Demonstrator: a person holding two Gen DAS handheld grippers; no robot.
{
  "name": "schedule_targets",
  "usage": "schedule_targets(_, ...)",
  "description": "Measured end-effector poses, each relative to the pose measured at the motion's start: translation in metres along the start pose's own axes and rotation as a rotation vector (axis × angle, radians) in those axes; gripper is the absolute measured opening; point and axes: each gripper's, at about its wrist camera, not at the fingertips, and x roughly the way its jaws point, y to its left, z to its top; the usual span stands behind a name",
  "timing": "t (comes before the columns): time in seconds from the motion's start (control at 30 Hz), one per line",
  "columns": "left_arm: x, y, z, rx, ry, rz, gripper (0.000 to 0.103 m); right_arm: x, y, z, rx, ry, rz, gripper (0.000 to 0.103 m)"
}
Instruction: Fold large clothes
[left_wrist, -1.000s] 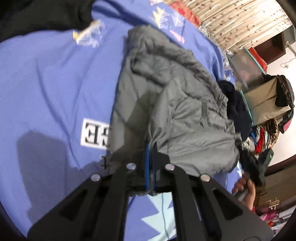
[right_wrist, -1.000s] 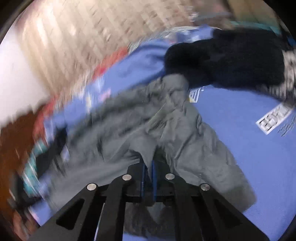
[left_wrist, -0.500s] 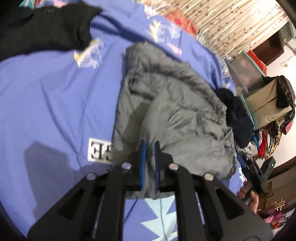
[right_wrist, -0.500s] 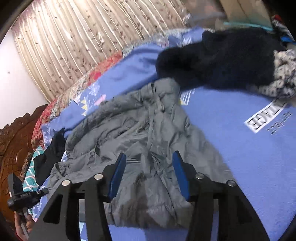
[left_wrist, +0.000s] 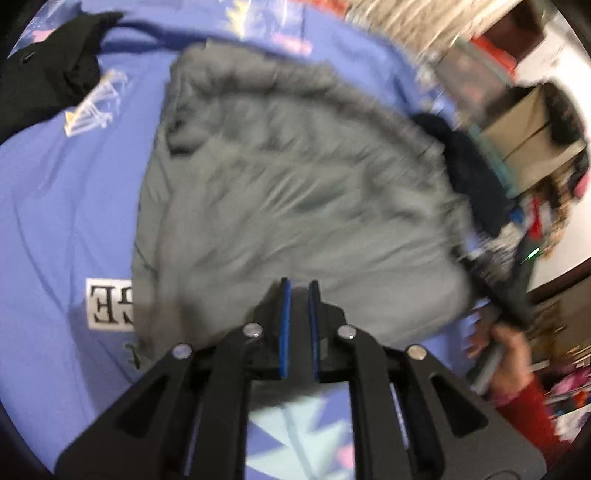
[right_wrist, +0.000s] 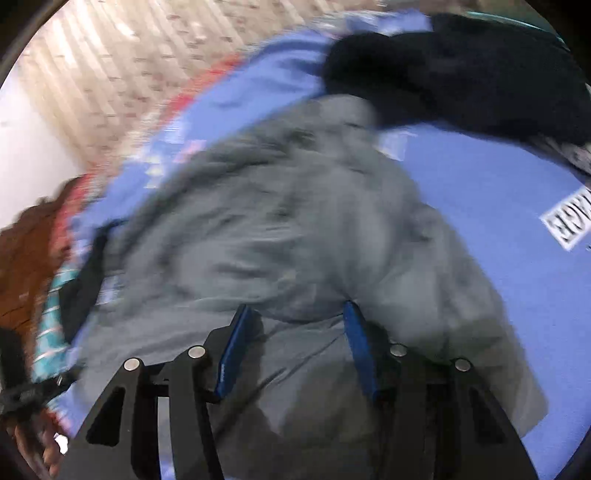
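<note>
A large grey padded jacket lies folded in a heap on a blue bedsheet; it also shows in the right wrist view. My left gripper hovers over the jacket's near edge, its blue pads a narrow gap apart with nothing between them. My right gripper is open wide just above the jacket's near side, holding nothing. Both views are blurred by motion.
A black garment lies at the far left of the bed and a dark pile at the far right. A cardboard box and clutter stand beyond the bed. A wooden headboard and curtain are behind.
Both grippers have let go of the jacket. The right opened wide, the left opened slightly. The jacket now lies flatter on the bed and both cameras have moved closer.
</note>
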Motion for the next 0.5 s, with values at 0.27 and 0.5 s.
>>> schedule_targets(0.27,0.021,0.026,0.001,-0.075,0.058,0.002,0.008,-0.046,-0.014,-0.008,0.067,-0.014,0.129,0.073)
schedule_targets(0.5,-0.043,0.052,-0.016,-0.137,-0.059,-0.025,0.054,-0.107,-0.041,-0.024,0.037,-0.147,0.048,0.083)
